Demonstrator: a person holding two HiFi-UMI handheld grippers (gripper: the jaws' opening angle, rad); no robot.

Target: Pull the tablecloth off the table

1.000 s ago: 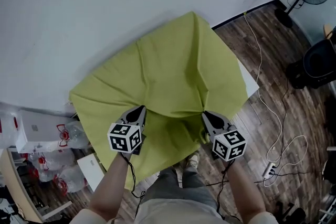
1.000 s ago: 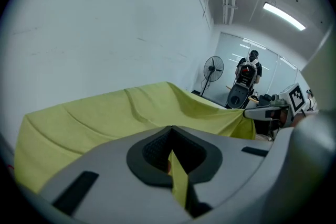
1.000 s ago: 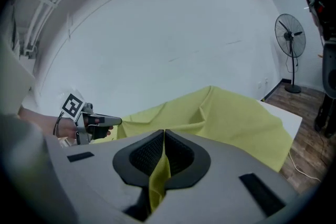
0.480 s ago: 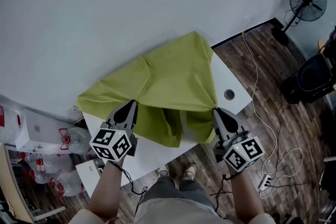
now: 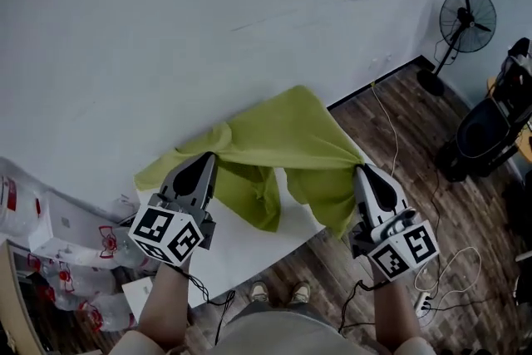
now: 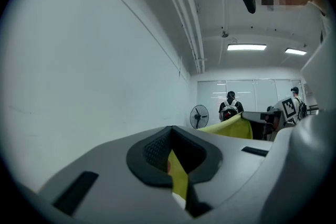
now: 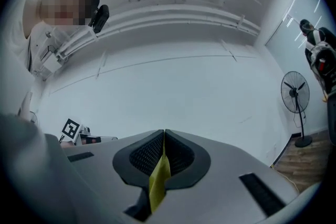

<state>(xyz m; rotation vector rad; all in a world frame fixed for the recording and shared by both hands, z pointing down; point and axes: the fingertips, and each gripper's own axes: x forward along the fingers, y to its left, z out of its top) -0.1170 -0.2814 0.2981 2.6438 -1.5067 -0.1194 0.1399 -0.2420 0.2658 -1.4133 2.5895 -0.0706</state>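
One yellow-green tablecloth (image 5: pixel 283 133), creased, sagging midway

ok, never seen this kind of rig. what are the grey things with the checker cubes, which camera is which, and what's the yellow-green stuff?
There is no robot here. A person holds a two-jaw gripper in each hand, and the marker cubes are part of the grippers.

The wide picture comes from a camera on the person's head, looking steeply down. It shows the left gripper at left and the right gripper at right. The other two pictures come from cameras riding on each gripper, looking along its jaws.

Below is a white table with a yellow-green tablecloth bunched over its far part. Each gripper is shut on a pinch of the cloth's near edge, and both gripper views show a yellow strip between the jaws. The fan is just background.
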